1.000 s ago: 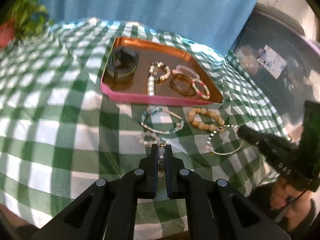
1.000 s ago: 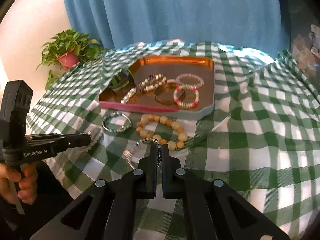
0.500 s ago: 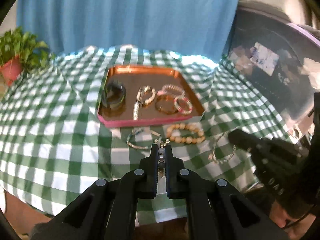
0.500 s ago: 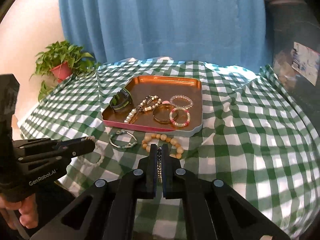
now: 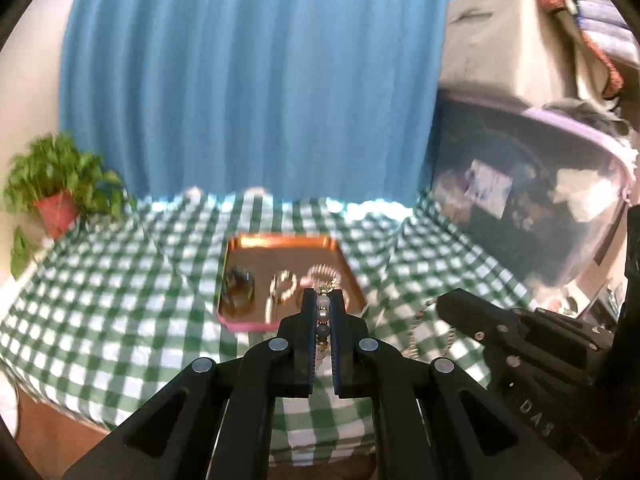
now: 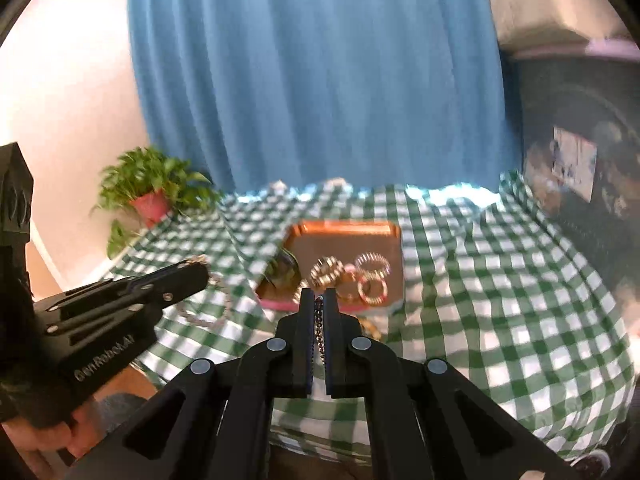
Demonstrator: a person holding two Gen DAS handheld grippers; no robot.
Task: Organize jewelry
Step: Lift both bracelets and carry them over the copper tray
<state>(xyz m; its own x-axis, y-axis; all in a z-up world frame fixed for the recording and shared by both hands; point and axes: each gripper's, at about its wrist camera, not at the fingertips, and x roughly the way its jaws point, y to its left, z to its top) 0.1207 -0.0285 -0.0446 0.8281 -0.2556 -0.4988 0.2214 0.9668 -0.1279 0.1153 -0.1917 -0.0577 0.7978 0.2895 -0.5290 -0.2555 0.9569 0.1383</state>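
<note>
The left tongs [image 5: 323,312] are pinching a beaded bracelet [image 5: 322,322] between their fingers, and it is lifted above the table [image 5: 120,300], which is covered with a green checked cloth. The right tongs [image 6: 319,312] are pressed together on a thin metal chain bracelet [image 6: 319,326], also lifted; in the left wrist view this chain hangs down from the right tongs in a loose loop. Both pieces look light and limp, so I judge that they will swing and may slip out if the grip becomes loose. The beaded one is best held on the beads, as it is now; the fine chain gives little surface to hold and could tangle with other pieces. The copper tray [image 6: 390,236] with a pink front edge stands further back on the table and holds a dark cuff [image 5: 239,286], a pearl-like beaded bracelet [image 5: 282,286], a clear beaded bracelet [image 6: 373,262] and a pink and white one [image 6: 372,290]; the blur hides finer details
</note>
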